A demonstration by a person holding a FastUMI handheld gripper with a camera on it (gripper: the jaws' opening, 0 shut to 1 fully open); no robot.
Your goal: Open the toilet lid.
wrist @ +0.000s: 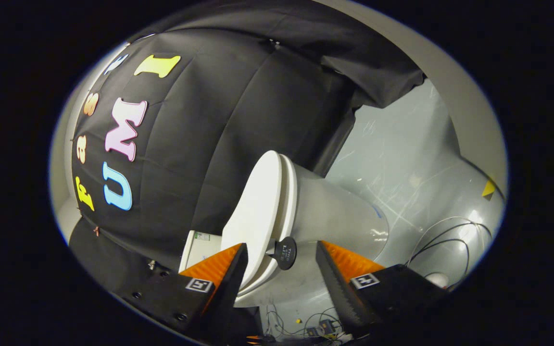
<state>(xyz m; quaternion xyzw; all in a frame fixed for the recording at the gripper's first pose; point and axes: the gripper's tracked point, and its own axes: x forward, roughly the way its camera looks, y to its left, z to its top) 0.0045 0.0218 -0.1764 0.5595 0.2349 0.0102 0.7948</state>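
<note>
Between parted jaws, lid (254, 216) edge-on

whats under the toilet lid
The lid lies shut on the seat above the bowl; the bowl's inside is covered. The gripper has its jaws open around the lid's black knob.

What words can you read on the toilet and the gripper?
Black tab on the toilet lid: pale lettering, too blurred to read.
Square markers on the fingers: patterns, no words.
Sticker on the white tank: too small.
Open gripper: tab just ahead, between its fingers.
</note>
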